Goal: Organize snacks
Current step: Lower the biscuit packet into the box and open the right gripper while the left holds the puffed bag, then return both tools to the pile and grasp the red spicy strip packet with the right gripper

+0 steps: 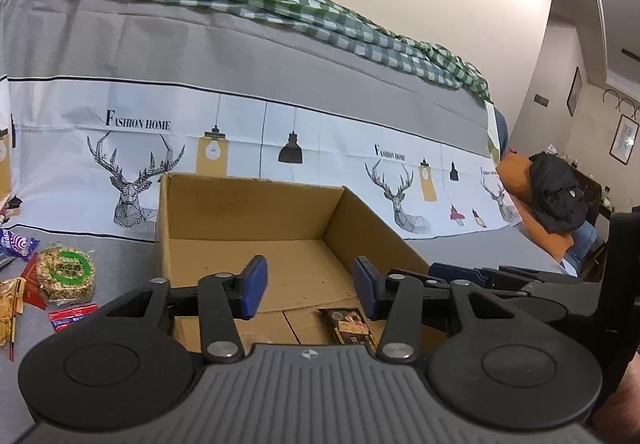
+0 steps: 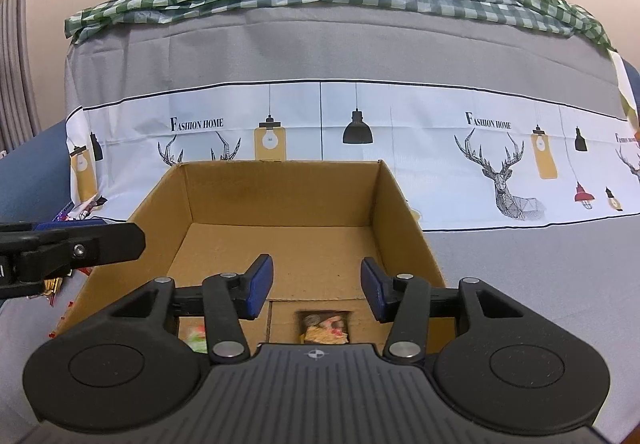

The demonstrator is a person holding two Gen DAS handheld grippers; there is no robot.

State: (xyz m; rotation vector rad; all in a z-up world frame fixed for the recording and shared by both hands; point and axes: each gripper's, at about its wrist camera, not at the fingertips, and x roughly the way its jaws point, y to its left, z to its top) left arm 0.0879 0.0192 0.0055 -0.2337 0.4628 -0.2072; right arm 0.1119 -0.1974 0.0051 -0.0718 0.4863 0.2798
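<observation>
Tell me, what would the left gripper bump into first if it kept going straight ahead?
Probably the cardboard box. The left gripper points slightly down into it with open, empty jaws, so it would likely meet the box's bare floor, though depth is hard to judge.

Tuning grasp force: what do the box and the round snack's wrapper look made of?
Box: corrugated cardboard, matte brown, going by the creased flaps and raw edges. Round snack: likely clear glossy plastic film, since the grainy cake shows through around its green label.
</observation>
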